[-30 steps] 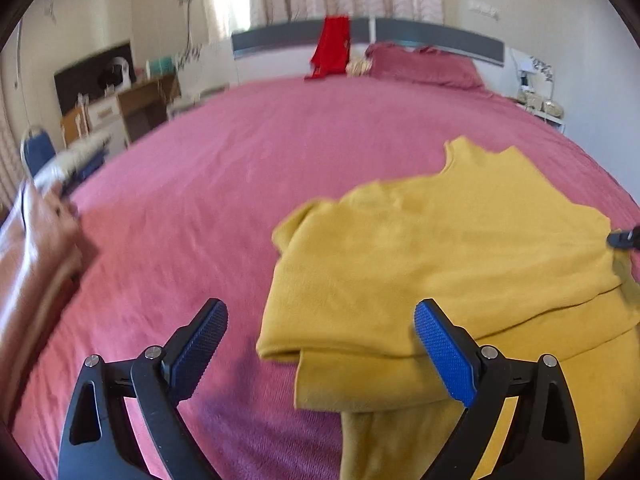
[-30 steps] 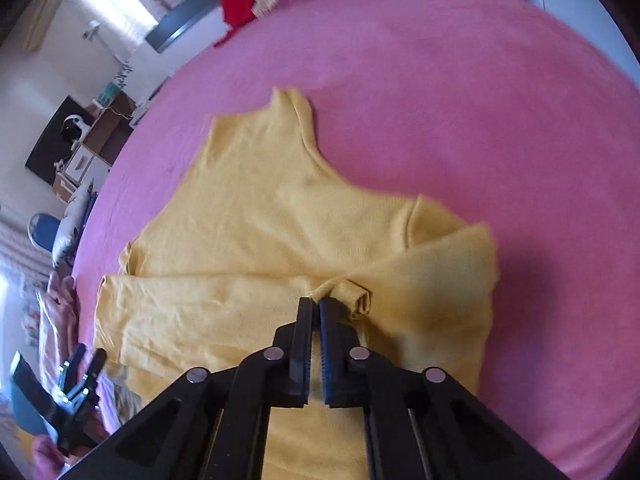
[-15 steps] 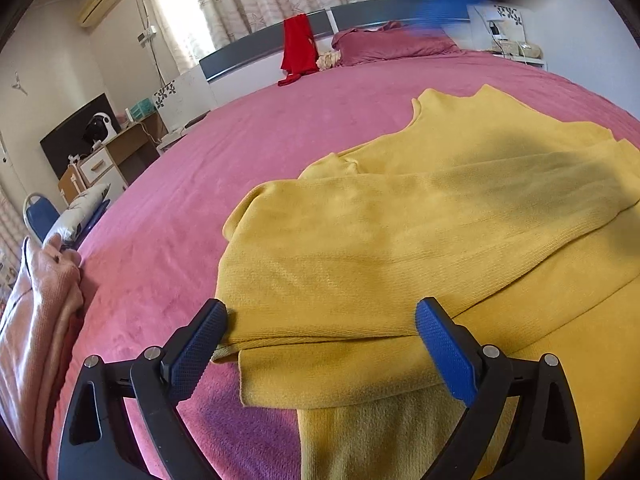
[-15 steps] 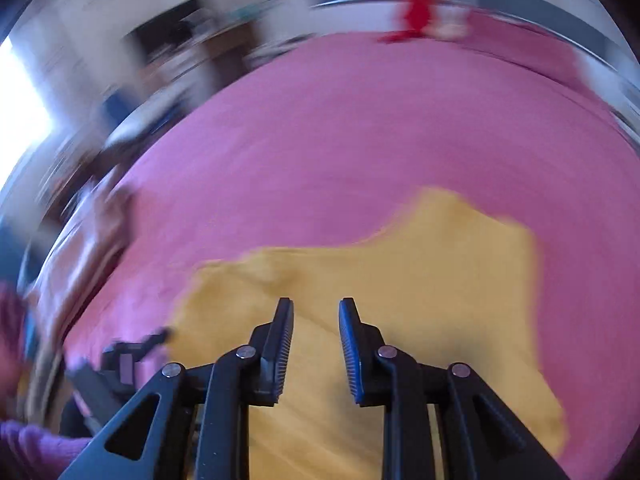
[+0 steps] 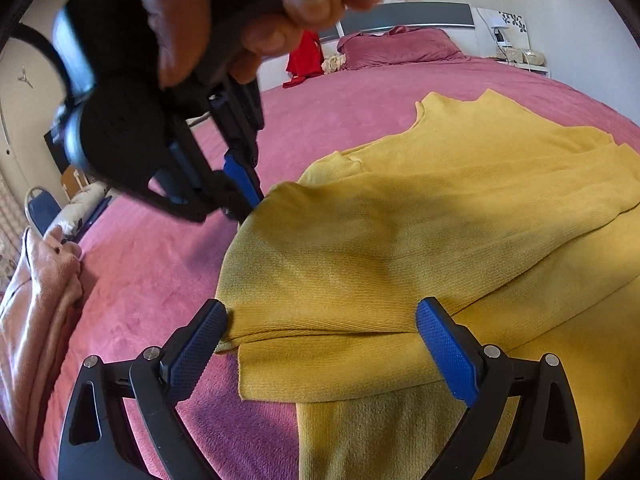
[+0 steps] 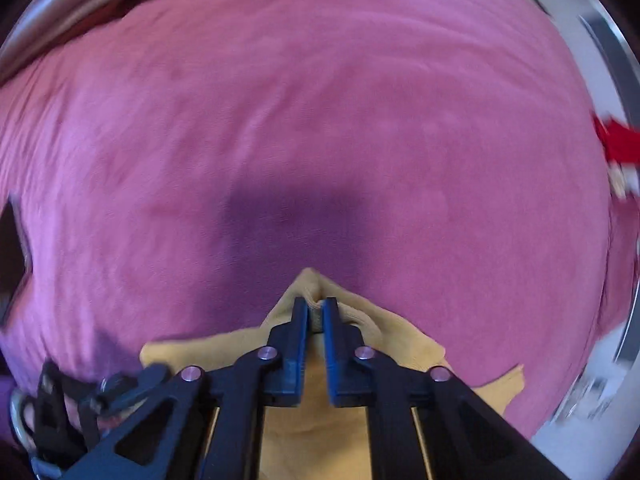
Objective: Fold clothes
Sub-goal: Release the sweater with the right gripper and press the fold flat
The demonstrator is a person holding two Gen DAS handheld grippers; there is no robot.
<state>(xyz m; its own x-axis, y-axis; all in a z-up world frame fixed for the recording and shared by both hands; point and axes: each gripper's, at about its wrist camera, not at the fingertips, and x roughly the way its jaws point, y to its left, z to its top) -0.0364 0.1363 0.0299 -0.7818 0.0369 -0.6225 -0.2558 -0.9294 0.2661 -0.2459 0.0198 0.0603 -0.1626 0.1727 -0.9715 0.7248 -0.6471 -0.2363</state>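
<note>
Yellow sweater [image 5: 420, 248]: fine ribbed knit, soft, lying partly folded on the pink-magenta bedspread [image 5: 160, 280], a sleeve laid across the body, neck pointing toward the headboard. The bedspread was plush, with a faint nap.

Left gripper [image 5: 320, 344]: jaws stood wide, blue cross-hatched pads on either side of the folded sleeve edge, not pressing on it. Right gripper [image 6: 315, 314]: jaws narrow, pinching a small peak of yellow knit at a corner of the sweater.

Around: peach-pink cloth [image 5: 36, 300] piled at the bed's left edge; a red garment [image 5: 304, 60] and a magenta pillow [image 5: 396, 46] by the grey headboard.

The left wrist view showed the right gripper from outside, with a hand [image 5: 248, 4] on it, blocking the upper left of the room. The right wrist view was motion-blurred, showing mostly bedspread and the gripper's shadow.
</note>
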